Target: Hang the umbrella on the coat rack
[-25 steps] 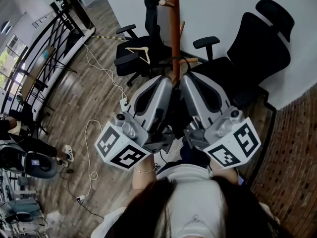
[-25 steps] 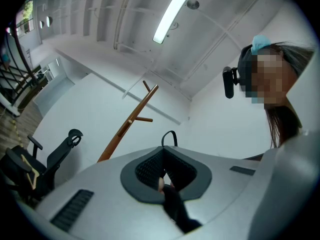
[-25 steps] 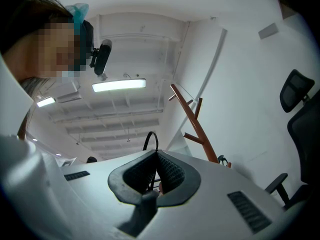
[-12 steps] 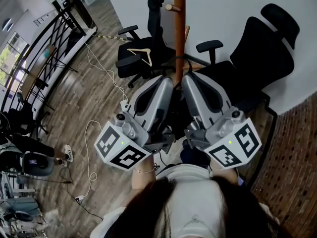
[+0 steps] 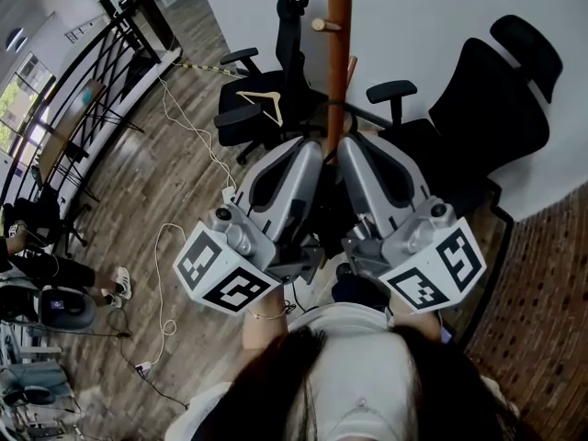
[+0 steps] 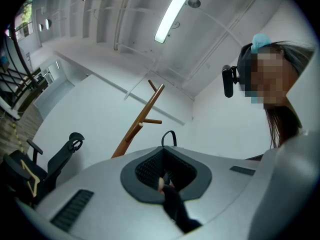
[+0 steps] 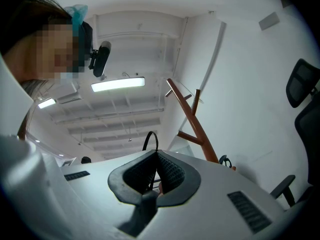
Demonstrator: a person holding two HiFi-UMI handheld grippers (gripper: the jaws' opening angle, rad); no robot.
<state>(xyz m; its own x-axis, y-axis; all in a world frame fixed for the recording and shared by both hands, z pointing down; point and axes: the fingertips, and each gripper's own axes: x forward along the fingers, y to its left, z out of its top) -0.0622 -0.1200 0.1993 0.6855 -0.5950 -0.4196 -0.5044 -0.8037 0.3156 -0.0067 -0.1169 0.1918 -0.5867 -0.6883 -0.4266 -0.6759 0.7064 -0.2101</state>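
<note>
Head view shows my left gripper (image 5: 310, 154) and right gripper (image 5: 351, 154) raised side by side, each clamped on the black umbrella (image 6: 178, 214). Its strap loop (image 6: 169, 131) reaches toward the coat rack (image 5: 338, 26) pole.

No legible text (none anywhere)

An office: black swivel chairs (image 5: 478, 108) beside a coat rack (image 5: 338, 62).

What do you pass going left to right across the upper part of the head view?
Black railing → slim black chair holding a wooden hanger → coat rack pole → large black office chair.
</note>
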